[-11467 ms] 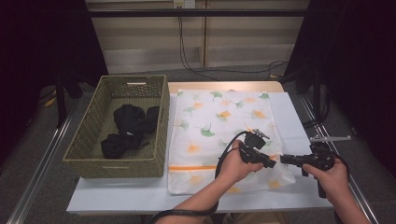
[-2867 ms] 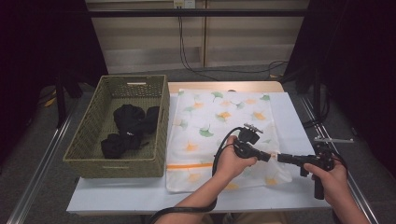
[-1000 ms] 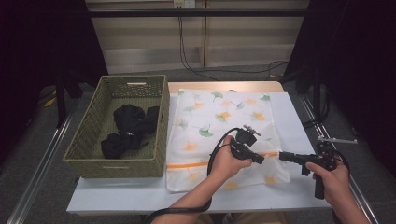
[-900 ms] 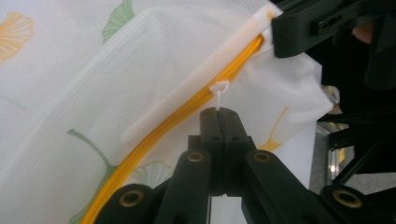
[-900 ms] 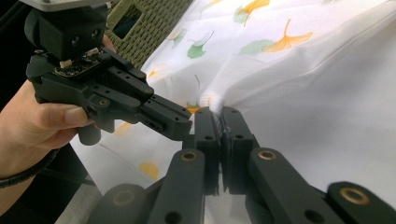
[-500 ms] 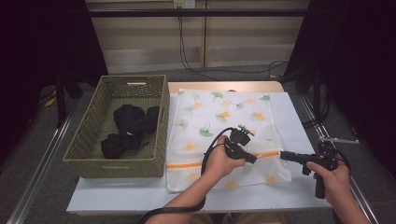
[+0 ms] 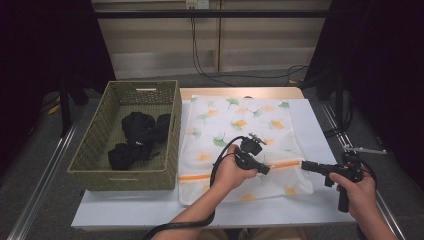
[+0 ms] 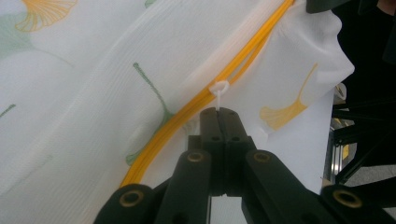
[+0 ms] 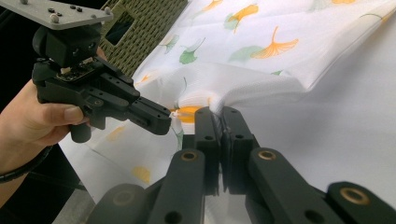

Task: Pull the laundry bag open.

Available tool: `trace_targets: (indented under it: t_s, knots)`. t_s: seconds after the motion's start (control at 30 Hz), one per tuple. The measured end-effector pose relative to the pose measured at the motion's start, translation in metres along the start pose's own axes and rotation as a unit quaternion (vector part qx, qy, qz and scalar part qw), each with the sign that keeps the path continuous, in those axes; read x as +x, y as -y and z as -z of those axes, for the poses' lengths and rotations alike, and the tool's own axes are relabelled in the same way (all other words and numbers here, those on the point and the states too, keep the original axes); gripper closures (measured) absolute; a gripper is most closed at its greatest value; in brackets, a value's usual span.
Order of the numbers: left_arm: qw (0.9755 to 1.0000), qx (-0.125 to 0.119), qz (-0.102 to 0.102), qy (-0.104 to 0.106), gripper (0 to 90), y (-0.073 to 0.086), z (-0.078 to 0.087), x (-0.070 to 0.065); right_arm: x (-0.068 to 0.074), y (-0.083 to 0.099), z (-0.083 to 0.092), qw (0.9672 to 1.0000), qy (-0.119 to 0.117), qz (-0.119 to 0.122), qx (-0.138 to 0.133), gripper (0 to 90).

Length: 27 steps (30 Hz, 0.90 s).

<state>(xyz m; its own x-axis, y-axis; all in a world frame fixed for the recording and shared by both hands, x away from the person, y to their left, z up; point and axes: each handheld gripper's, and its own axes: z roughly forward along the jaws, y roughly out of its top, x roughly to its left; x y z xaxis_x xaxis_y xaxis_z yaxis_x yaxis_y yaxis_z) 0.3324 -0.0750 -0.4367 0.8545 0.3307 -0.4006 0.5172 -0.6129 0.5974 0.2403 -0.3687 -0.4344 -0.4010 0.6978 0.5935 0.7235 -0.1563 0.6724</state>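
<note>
A white mesh laundry bag (image 7: 235, 125) printed with ginkgo leaves lies flat on the table, its orange zipper (image 7: 200, 176) running across near the front end. My left gripper (image 7: 264, 170) is shut on the white zipper pull (image 8: 218, 88), its jaws pressed together right at the orange zipper (image 8: 187, 112). My right gripper (image 7: 303, 165) points left at the bag's right edge and is shut on a fold of the white fabric (image 9: 219, 100). In the right gripper view the left gripper (image 9: 156, 119) sits just to the left, held in a hand.
A green woven basket (image 7: 95, 150) stands at the table's left, beside the bag, with black clothing (image 7: 140, 132) inside. Bare white tabletop (image 7: 320, 125) lies right of the bag. Cables hang at the back wall; metal rails run along both table sides.
My left gripper has shifted slightly left along the zipper line, still shut on the pull. The right gripper has kept still.
</note>
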Motion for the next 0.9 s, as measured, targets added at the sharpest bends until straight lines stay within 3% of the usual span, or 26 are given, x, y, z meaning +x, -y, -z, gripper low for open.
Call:
trace_targets:
  t_s: [0.07,0.17,0.5,0.57,0.6,0.9]
  knots:
    - [0.9999,-0.004,0.011,-0.003,90.0,0.001,0.0,-0.002,0.0,0.0,0.0,1.0,-0.001,0.001,0.001,87.3]
    - [0.9999,0.012,0.003,-0.01,90.0,0.002,0.003,0.002,0.0,0.0,0.0,1.0,0.003,0.002,-0.001,87.3]
    - [1.0,0.006,0.004,-0.006,90.0,0.006,0.005,0.006,-0.001,0.0,0.001,1.0,0.006,0.001,-0.004,87.2]
    - [0.9997,0.011,0.003,-0.02,90.0,0.006,0.007,0.005,-0.001,0.0,0.002,1.0,0.007,0.0,-0.005,87.2]
    - [1.0,0.007,0.003,-0.005,90.0,0.007,0.007,0.006,-0.001,0.0,0.001,1.0,0.006,0.0,-0.006,87.3]
    - [0.9997,0.014,0.014,-0.011,90.0,0.015,0.013,0.012,-0.002,0.0,0.003,0.9999,0.008,-0.001,-0.009,87.3]
